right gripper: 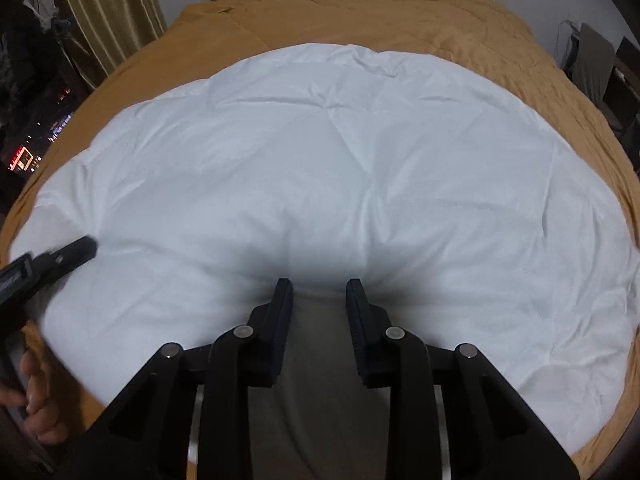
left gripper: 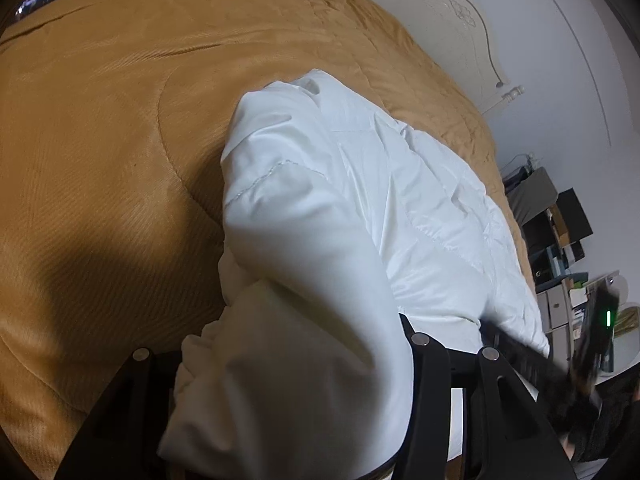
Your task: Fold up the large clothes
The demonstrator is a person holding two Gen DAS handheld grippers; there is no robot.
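Note:
A large white padded garment [right gripper: 328,148] lies spread across a tan quilted bed cover [right gripper: 360,4]. In the right wrist view my right gripper [right gripper: 320,290] is at the garment's near edge, and its pads pinch a shadowed fold of the cloth that puckers toward them. In the left wrist view the garment [left gripper: 420,208] rises in a thick bunch over my left gripper [left gripper: 296,332]. That bunch fills the jaws and hides the left finger. The left gripper [right gripper: 60,260] also shows at the garment's left edge, with a hand [right gripper: 36,400] below it.
The tan quilt [left gripper: 120,128] covers the bed around the garment. A white headboard [left gripper: 452,20] stands at the far end. Boxes and shelves [left gripper: 560,248] crowd the floor beside the bed. A curtain [right gripper: 108,12] and a dark window [right gripper: 36,128] are at the left.

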